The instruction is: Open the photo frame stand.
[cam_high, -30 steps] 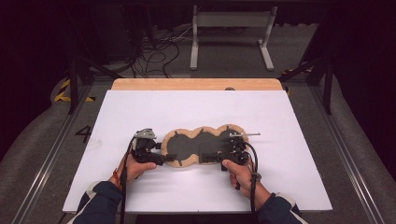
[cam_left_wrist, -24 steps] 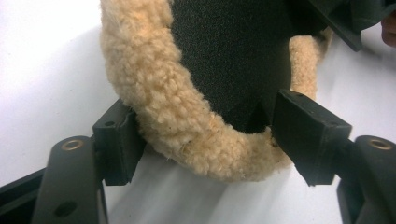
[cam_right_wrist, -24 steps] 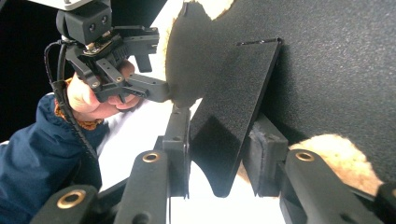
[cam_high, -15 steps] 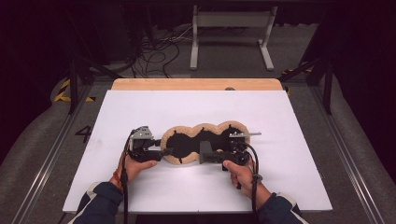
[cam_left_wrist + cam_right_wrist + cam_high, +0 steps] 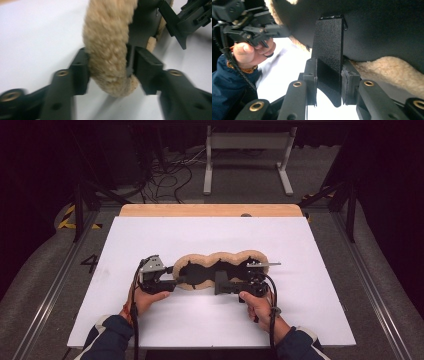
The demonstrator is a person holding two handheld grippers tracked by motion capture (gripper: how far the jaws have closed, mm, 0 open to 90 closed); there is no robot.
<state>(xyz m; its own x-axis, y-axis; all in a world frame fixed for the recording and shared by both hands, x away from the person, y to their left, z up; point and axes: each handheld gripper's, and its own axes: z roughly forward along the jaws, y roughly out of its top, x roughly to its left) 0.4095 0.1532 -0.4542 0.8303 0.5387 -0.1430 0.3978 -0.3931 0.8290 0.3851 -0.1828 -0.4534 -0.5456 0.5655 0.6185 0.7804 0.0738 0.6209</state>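
A flat black piece with a wavy tan fleece rim (image 5: 220, 256) lies on the white table (image 5: 300, 250). My left gripper (image 5: 176, 282) is at its left end. In the left gripper view its jaws (image 5: 110, 70) hold the fleece rim (image 5: 110, 37) between the pads; they have just been opening a little, and both pads still touch it. My right gripper (image 5: 218, 285) is at the near edge, right of the middle. Its jaws (image 5: 328, 77) have just been closing on a flat black tab (image 5: 329, 50) of the piece, beside the fleece (image 5: 392, 70).
A wooden board (image 5: 210, 210) runs along the table's far edge. Behind it on the floor are a metal stand (image 5: 247, 150) and cables (image 5: 165, 175). Metal rails (image 5: 380, 285) flank the table. There is bare white surface all around the piece.
Both hands have kept their places at the two ends of the piece. The left gripper has shifted only slightly against the rim.
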